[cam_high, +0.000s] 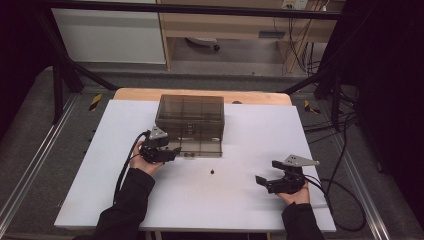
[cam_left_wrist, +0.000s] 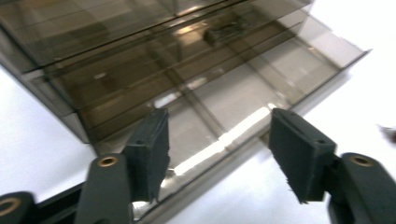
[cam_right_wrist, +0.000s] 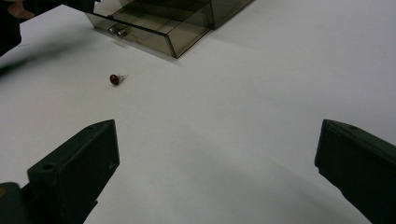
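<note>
A smoky clear plastic drawer cabinet (cam_high: 190, 116) stands at the back middle of the white board, its bottom drawer (cam_high: 199, 147) pulled out toward me. My left gripper (cam_high: 172, 152) is open at the drawer's left front corner; in the left gripper view its jaws straddle the open drawer (cam_left_wrist: 243, 98). A small red-headed part (cam_high: 212, 171) lies on the board in front of the drawer, also seen as the red part (cam_right_wrist: 114, 79) in the right gripper view. My right gripper (cam_high: 266, 172) rests open at the right, empty, pointing left toward that part.
The white board (cam_high: 150, 200) covers a wooden table. Black cables (cam_high: 345, 200) trail off the right side, and another cable (cam_high: 122, 170) runs from the left gripper. A black frame and shelving stand beyond the table.
</note>
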